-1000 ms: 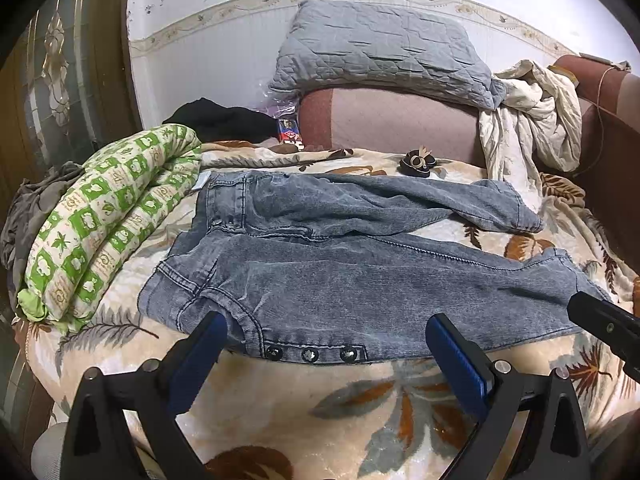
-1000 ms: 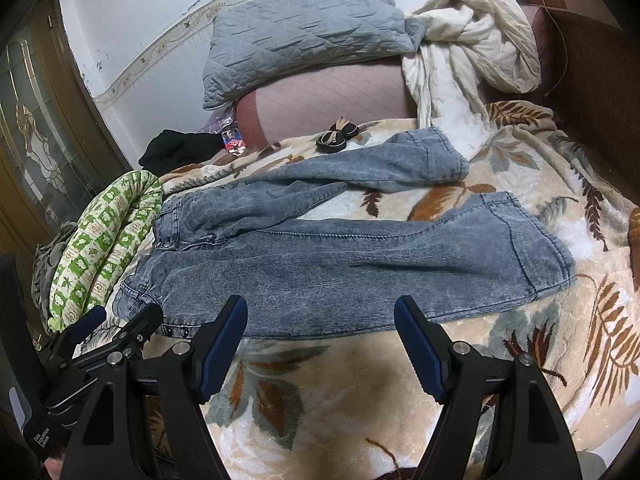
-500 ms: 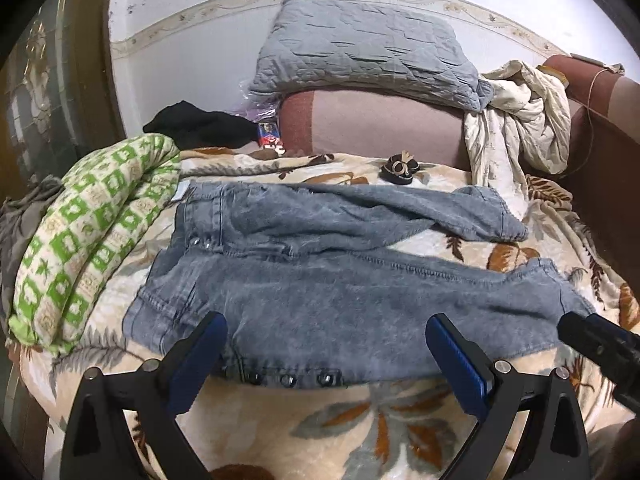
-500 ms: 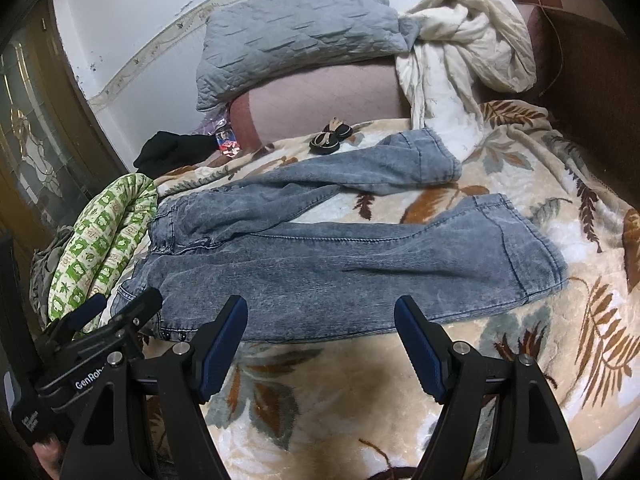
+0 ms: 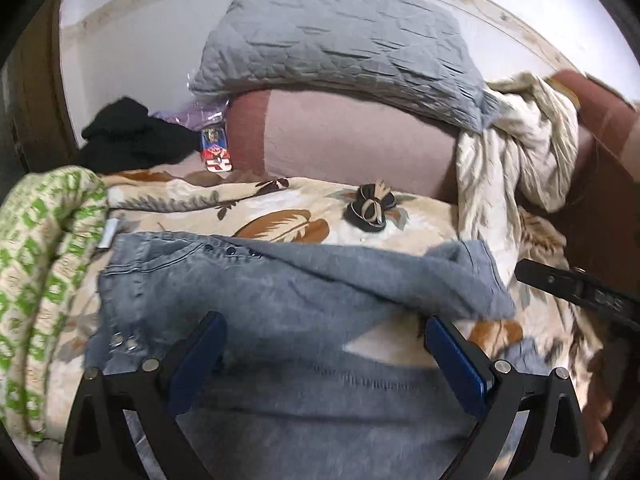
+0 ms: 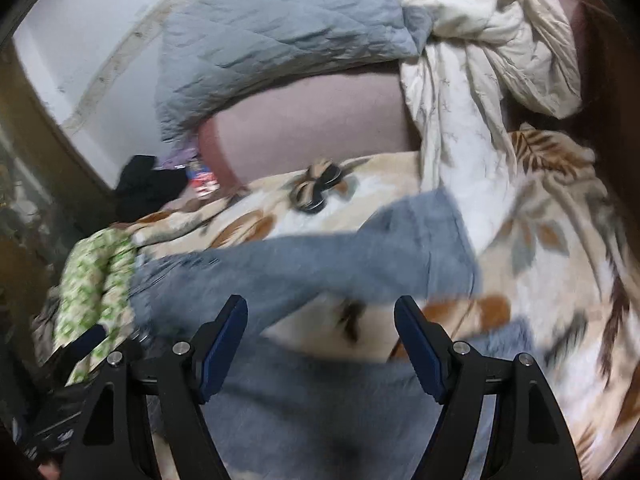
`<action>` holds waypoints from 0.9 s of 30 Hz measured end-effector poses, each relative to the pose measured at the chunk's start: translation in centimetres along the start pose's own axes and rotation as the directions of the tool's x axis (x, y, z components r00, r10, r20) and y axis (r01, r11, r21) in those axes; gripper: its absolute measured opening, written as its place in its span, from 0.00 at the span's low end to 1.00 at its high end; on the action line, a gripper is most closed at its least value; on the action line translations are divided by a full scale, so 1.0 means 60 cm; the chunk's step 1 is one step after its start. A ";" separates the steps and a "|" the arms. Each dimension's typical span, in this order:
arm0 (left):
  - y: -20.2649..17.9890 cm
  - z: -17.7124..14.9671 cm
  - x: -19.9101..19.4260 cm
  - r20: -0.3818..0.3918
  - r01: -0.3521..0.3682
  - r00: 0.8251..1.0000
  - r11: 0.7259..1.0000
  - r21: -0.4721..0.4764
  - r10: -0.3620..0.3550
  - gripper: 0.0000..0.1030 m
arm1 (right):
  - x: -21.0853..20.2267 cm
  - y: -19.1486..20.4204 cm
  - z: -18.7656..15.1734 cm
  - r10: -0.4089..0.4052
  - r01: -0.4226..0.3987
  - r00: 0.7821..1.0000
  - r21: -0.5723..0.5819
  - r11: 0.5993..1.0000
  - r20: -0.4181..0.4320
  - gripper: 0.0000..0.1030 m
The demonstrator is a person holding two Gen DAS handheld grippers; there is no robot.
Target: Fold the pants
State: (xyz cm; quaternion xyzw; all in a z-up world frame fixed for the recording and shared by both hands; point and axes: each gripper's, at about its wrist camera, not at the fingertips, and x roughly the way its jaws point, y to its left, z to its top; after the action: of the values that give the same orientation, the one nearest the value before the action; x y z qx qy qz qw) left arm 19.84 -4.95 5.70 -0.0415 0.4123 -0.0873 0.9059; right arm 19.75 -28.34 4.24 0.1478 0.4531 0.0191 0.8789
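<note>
Grey-blue jeans (image 5: 280, 292) lie spread on the leaf-print blanket (image 5: 280, 208), waistband to the left, the two legs splayed apart to the right. My left gripper (image 5: 324, 356) is open and empty, low over the near leg by the waist. My right gripper (image 6: 320, 344) is open and empty, low over the near leg, with the far leg (image 6: 360, 260) just beyond its fingers. The right gripper's body shows at the right edge of the left wrist view (image 5: 576, 292). Both views are motion-blurred.
A green-and-white rolled quilt (image 5: 36, 272) lies along the left of the jeans. A grey pillow (image 5: 344, 36) sits on the pink headrest (image 5: 352, 140). A cream sheet (image 5: 516, 148) hangs at the right. A small black bow item (image 5: 370, 206) and black cloth (image 5: 128, 136) lie behind.
Both grippers have moved forward and down over the jeans, which now fill the lower part of each view. Both stay open. The jeans have not moved.
</note>
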 end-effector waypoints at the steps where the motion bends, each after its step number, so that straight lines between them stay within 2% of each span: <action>1: 0.008 -0.002 0.011 0.004 0.014 1.000 1.000 -0.015 -0.014 0.98 | 0.022 -0.013 0.016 -0.015 0.015 1.000 0.005 1.000 -0.020 0.75; 2: 0.019 -0.007 0.022 0.005 0.019 1.000 0.999 -0.031 -0.019 0.98 | 0.043 -0.031 0.025 -0.031 0.032 0.999 0.018 0.999 -0.043 0.75; 3: 0.029 -0.013 0.039 -0.029 0.001 1.000 0.999 -0.047 -0.002 0.98 | 0.056 -0.049 0.028 -0.046 0.048 0.998 0.043 0.998 -0.050 0.75; 5: 0.044 -0.019 0.060 -0.091 0.031 0.995 0.998 -0.063 -0.037 0.98 | 0.082 -0.098 0.020 -0.064 0.070 0.997 0.119 0.990 -0.053 0.75; 8: 0.062 -0.024 0.074 -0.118 0.054 0.990 0.989 -0.139 -0.071 0.98 | 0.117 -0.154 0.017 -0.127 0.141 0.987 0.156 0.978 -0.098 0.75; 9: 0.064 -0.025 0.079 -0.125 0.066 0.988 0.986 -0.151 -0.085 0.98 | 0.130 -0.182 0.010 -0.155 0.179 0.980 0.208 0.961 -0.126 0.75; 10: 0.064 -0.028 0.081 -0.127 0.063 0.989 0.987 -0.150 -0.082 0.98 | 0.138 -0.199 0.003 -0.138 0.175 0.978 0.262 0.949 -0.154 0.75; 14: 0.059 -0.038 0.082 -0.117 0.047 0.991 0.989 -0.140 -0.063 0.98 | 0.171 -0.254 -0.027 0.004 0.086 0.981 0.455 0.886 -0.193 0.74; 15: 0.059 -0.039 0.080 -0.110 0.051 0.992 0.989 -0.140 -0.067 0.98 | 0.179 -0.259 -0.032 0.055 0.043 0.980 0.477 0.878 -0.189 0.68; 16: 0.058 -0.041 0.078 -0.101 0.055 0.992 0.989 -0.138 -0.069 0.98 | 0.181 -0.257 -0.038 0.084 0.023 0.978 0.494 0.869 -0.193 0.49; 18: 0.059 -0.038 0.078 -0.093 0.063 0.993 0.989 -0.135 -0.076 0.98 | 0.176 -0.250 -0.039 0.102 0.009 0.976 0.497 0.868 -0.195 0.32; 20: 0.060 -0.036 0.076 -0.084 0.073 0.993 0.988 -0.137 -0.085 0.98 | 0.143 -0.239 -0.034 0.061 0.020 0.987 0.482 0.876 -0.151 0.29; 21: 0.060 -0.035 0.077 -0.085 0.077 0.992 0.987 -0.142 -0.089 0.98 | 0.126 -0.232 -0.030 0.067 0.003 0.989 0.481 0.877 -0.129 0.26; 24: 0.063 -0.033 0.083 -0.104 0.117 0.985 0.978 -0.173 -0.136 0.98 | 0.066 -0.217 -0.019 0.097 -0.072 0.995 0.480 0.875 -0.028 0.25; 27: 0.060 -0.033 0.090 -0.130 0.161 0.973 0.966 -0.204 -0.190 0.98 | 0.010 -0.206 -0.021 0.139 -0.143 0.989 0.475 0.868 0.044 0.25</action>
State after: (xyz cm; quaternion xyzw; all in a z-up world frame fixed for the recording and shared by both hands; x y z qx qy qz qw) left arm 22.27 -2.44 -0.14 -0.1586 0.4797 -0.1300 0.8531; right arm 17.89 -39.74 -0.34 0.3922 0.4279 -0.0297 0.8137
